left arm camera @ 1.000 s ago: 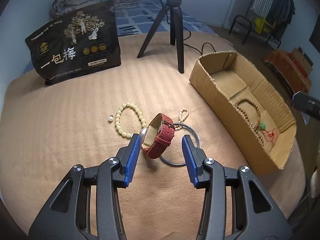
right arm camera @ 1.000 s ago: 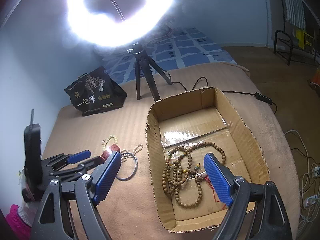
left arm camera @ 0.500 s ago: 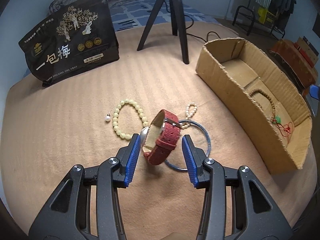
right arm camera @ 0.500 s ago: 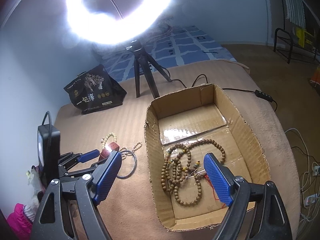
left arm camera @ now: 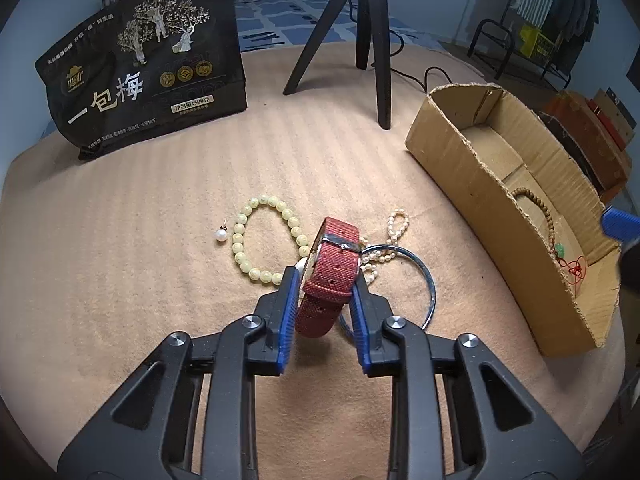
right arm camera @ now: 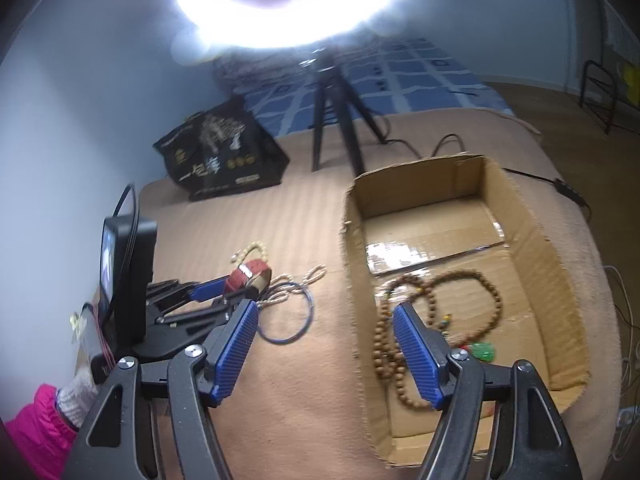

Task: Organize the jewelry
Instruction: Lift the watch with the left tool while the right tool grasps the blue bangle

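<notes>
We take the open brown cardboard box [left arm camera: 472,168] on the tan ribbed blanket [left arm camera: 140,264] as our landmark. The left gripper [left arm camera: 325,280] sits well to the left of the box; its jaws have just been closing, and the blue ribbed pads now press on both sides of the red woven-strap wristwatch [left arm camera: 330,268], which stands on edge between them, its silver buckle facing the camera. We cannot tell whether the watch is clear of the blanket. Between the watch and the box lies a thin blue-grey metal bangle [left arm camera: 428,280], with a small string of pearl-like beads [left arm camera: 394,226] just beside it, running under the watch. On the far side of the watch from the box we note a bracelet of pale yellow-green round beads [left arm camera: 256,236], and beyond that a single white pearl earring [left arm camera: 221,235]. Inside the box rests a long string of brown wooden beads [right arm camera: 430,306] with a green pendant [right arm camera: 484,350] and red cord. The right gripper [right arm camera: 326,348] hovers over the near left wall of the box; its jaws have just been narrowing but stand well apart, nothing between them. A black printed pouch [left arm camera: 148,76] and a black tripod [left arm camera: 368,32] stand beyond the jewelry, left of the box.
</notes>
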Tool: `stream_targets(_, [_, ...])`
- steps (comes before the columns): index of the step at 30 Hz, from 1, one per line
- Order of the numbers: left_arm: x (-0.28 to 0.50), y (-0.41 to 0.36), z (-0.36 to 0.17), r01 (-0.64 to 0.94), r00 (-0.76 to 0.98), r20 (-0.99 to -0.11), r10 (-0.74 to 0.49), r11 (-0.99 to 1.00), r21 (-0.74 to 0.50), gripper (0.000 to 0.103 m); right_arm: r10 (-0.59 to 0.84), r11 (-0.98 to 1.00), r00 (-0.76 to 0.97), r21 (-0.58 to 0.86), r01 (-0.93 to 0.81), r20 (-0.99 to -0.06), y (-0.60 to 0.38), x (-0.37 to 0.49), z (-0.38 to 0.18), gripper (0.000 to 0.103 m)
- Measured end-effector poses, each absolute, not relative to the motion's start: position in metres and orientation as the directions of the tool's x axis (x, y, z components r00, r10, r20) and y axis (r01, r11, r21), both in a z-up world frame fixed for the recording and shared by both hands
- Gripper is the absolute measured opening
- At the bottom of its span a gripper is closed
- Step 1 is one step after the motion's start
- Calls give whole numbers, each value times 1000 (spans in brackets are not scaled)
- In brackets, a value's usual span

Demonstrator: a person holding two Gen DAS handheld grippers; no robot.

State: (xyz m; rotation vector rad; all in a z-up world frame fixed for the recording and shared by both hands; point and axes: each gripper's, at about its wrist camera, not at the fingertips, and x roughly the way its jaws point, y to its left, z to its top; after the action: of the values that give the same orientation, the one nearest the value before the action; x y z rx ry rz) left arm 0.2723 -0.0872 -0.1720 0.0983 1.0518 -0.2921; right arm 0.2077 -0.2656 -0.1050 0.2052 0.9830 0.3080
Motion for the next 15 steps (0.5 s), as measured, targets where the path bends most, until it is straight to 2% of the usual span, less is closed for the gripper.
stream_targets(15, [272, -48, -170, 221, 459, -868, -187, 971, -92, 21, 348, 923, 409, 231, -307, -844, -196, 216, -142, 69])
